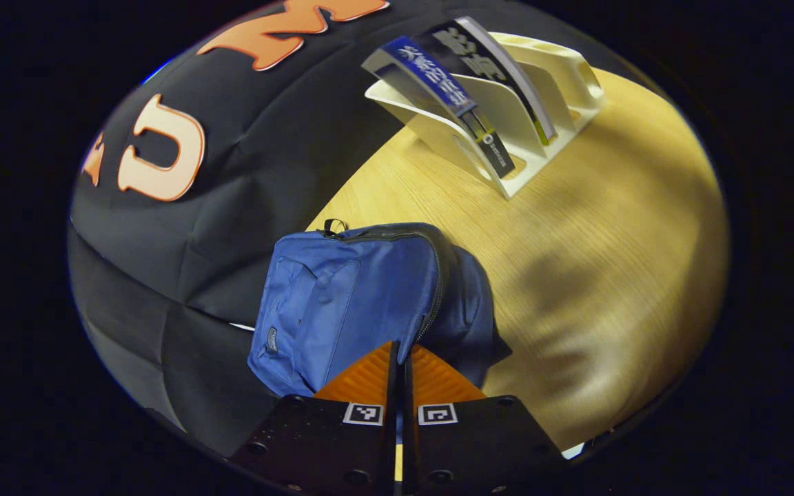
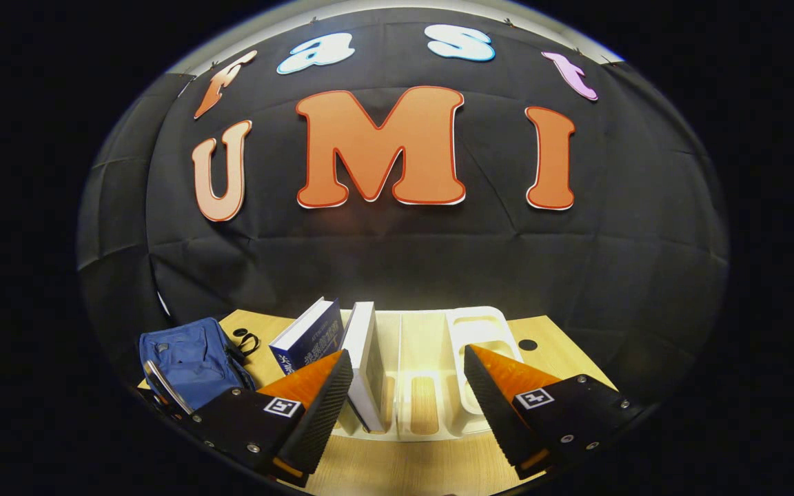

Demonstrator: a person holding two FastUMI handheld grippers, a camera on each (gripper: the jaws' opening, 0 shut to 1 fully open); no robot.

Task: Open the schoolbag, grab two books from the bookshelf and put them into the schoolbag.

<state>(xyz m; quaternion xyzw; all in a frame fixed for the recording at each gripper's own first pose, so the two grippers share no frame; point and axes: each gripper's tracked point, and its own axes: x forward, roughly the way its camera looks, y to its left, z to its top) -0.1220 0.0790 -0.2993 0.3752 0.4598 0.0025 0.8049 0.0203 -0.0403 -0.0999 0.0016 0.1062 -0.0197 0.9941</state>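
1. On the wooden table (image 1: 597, 275), left gripper view: the blue schoolbag (image 1: 349, 303) stands upright near the table's edge, just in front of the black cloth wall (image 1: 231, 172), its zipper (image 1: 436, 289) running over the top and down one side. A small label on its front pocket is too small to read.
2. Left tongs (image 1: 400, 365): clenched, the two fingers almost meeting with only a thin gap, their tips at the schoolbag's lower zipper edge; whether they pinch the fabric or the zipper cannot be told.
3. Farther along the table, the white bookshelf (image 1: 507, 117) holds two books leaning in its slots: a blue-spined book (image 1: 438, 79) and a dark-spined book (image 1: 486, 62). Both spines carry printed characters, blurred here and not legible.
4. Right gripper view: the right tongs (image 2: 407, 386) are released, fingers set wide apart and grasping nothing, facing the bookshelf (image 2: 431, 372).
5. Same view: the blue-covered book (image 2: 311, 337) tilts leftward; the second book (image 2: 362, 358) stands beside it, just next to the left finger (image 2: 321, 399). The cover lettering is unreadable.
6. Same view: the schoolbag (image 2: 190, 362) lies to the left of the books.
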